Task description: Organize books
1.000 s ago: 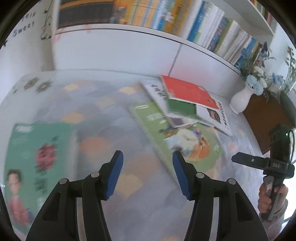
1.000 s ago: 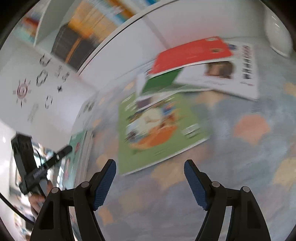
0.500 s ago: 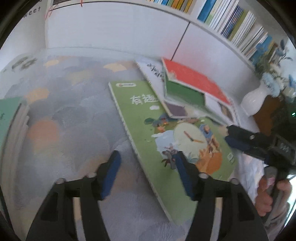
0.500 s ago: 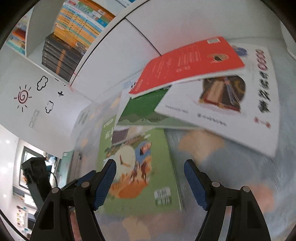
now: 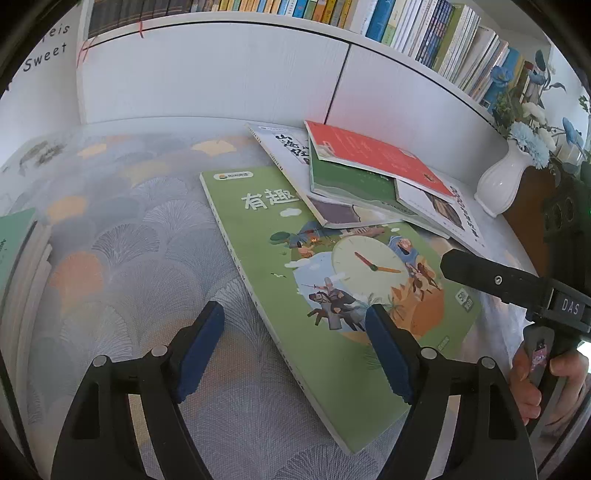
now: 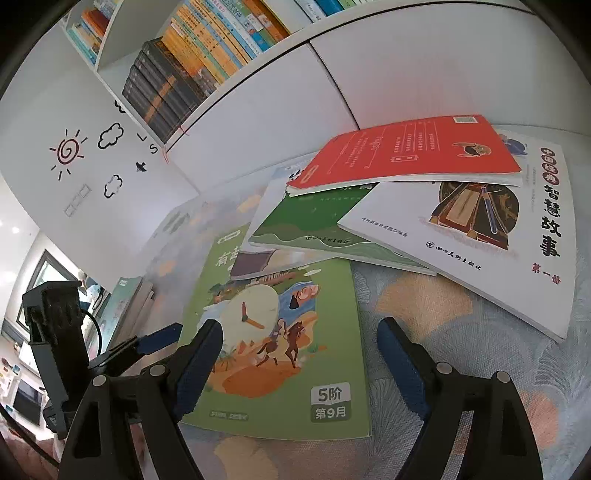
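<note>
A light green book with a clock picture (image 5: 332,277) lies flat on the patterned tablecloth, its far end tucked under a loose pile. My left gripper (image 5: 293,317) hovers low over the book's long left edge, which runs between the blue pads; its jaws are opening and grip nothing. My right gripper (image 6: 299,328) hangs over the green book (image 6: 280,350) at its near end, jaws opening, pads not pressing on it. The right gripper (image 5: 480,277) also shows in the left wrist view, a hand (image 5: 532,373) holding it, and the left gripper (image 6: 147,343) shows in the right wrist view.
The pile holds a red book (image 6: 406,151), a dark green book (image 6: 314,221) and a white book (image 6: 480,240). A stack of books (image 5: 18,258) stands at the left. A white vase (image 5: 498,184) with blue flowers stands at the right. A filled bookshelf (image 5: 406,22) runs above the white panel.
Both grippers have closed in on the green book, which now fills the near view. The left jaws have spread much wider. The right gripper has rolled and its jaws have widened a little.
</note>
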